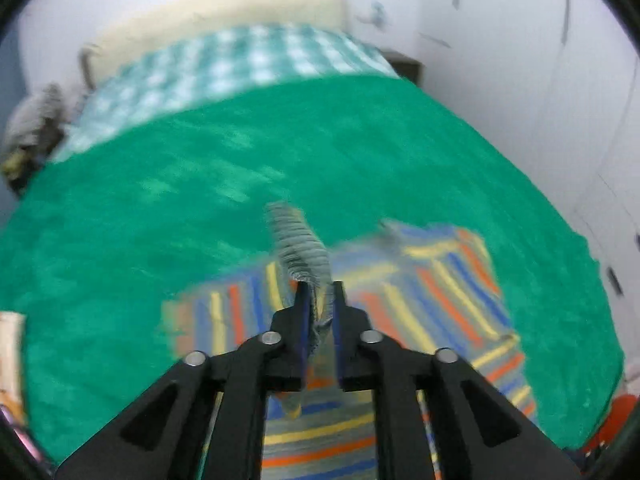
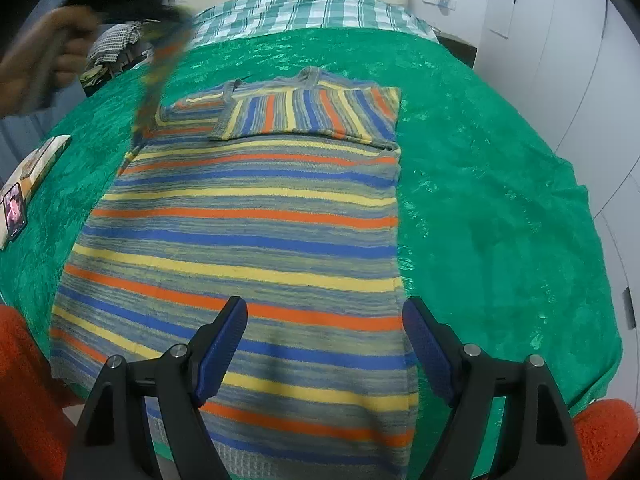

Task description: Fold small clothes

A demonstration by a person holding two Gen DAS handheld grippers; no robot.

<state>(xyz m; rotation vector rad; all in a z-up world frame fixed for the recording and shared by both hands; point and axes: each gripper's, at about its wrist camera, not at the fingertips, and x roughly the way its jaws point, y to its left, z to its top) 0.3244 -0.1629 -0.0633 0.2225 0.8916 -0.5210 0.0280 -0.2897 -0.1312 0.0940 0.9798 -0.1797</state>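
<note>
A big bed (image 2: 500, 208) with a green blanket is filling the room, and a stripy sweater (image 2: 248, 232) is lying flat in the middle of it. One sleeve (image 2: 308, 112) is already lying folded across the chest, up near the collar. The other sleeve (image 1: 298, 244) is hanging in the air, off to the left side of the sweater.

The left claw (image 1: 320, 304) is pinching the grey cuff of that sleeve, with its two fingers squeezed close on the cloth. The right claw (image 2: 324, 344) is hovering wide apart over the bottom hem, holding nothing.

To do this step well, I think the left claw should be carrying the sleeve across the chest, laying it flat on the first one, and only then letting go. The picture is blurry, so going slowly would be helping. The right claw could be pressing the body down so it is not sliding
</note>
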